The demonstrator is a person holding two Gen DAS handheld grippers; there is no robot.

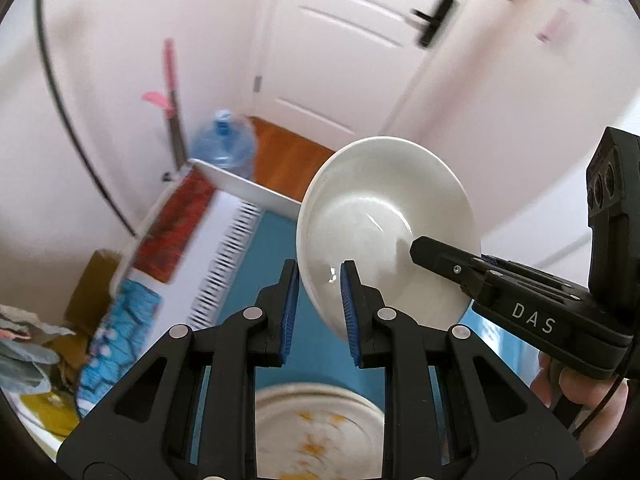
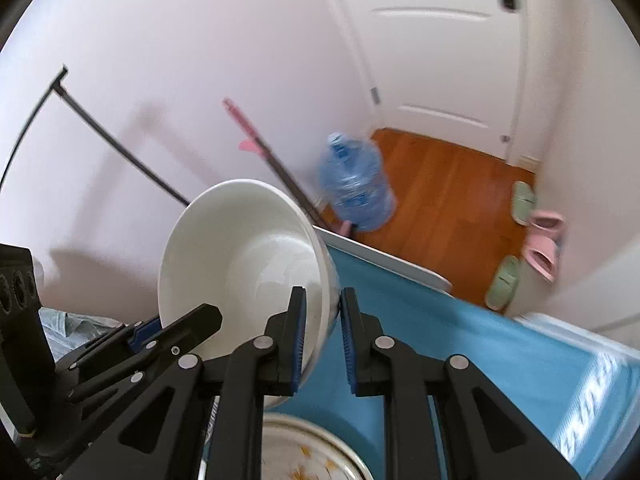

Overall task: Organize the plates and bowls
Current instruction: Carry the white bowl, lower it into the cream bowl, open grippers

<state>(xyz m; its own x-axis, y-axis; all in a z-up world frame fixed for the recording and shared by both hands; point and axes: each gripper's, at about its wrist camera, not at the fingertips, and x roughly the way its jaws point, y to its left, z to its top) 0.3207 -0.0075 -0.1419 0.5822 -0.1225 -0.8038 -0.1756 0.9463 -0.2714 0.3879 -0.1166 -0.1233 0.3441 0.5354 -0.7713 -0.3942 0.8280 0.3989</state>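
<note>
Both grippers hold one white bowl point(image 1: 384, 216) together, in the air above the blue tablecloth point(image 1: 276, 248). The left gripper point(image 1: 319, 304) is clenched on the bowl's rim at one side; one pad is inside the bowl and the other is outside. The right gripper point(image 2: 323, 332) grasps the opposite side of the rim in the same manner. The bowl is tilted, so its hollow faces toward the left wrist camera. Below the grippers, a plate with yellow flowers point(image 1: 320, 436) lies on the tablecloth, apart from the bowl. On the wooden floor point(image 2: 440, 184) behind the table stand a blue water jug point(image 2: 354, 184) and some slippers point(image 2: 540, 240) near a white door point(image 2: 440, 60).
</note>
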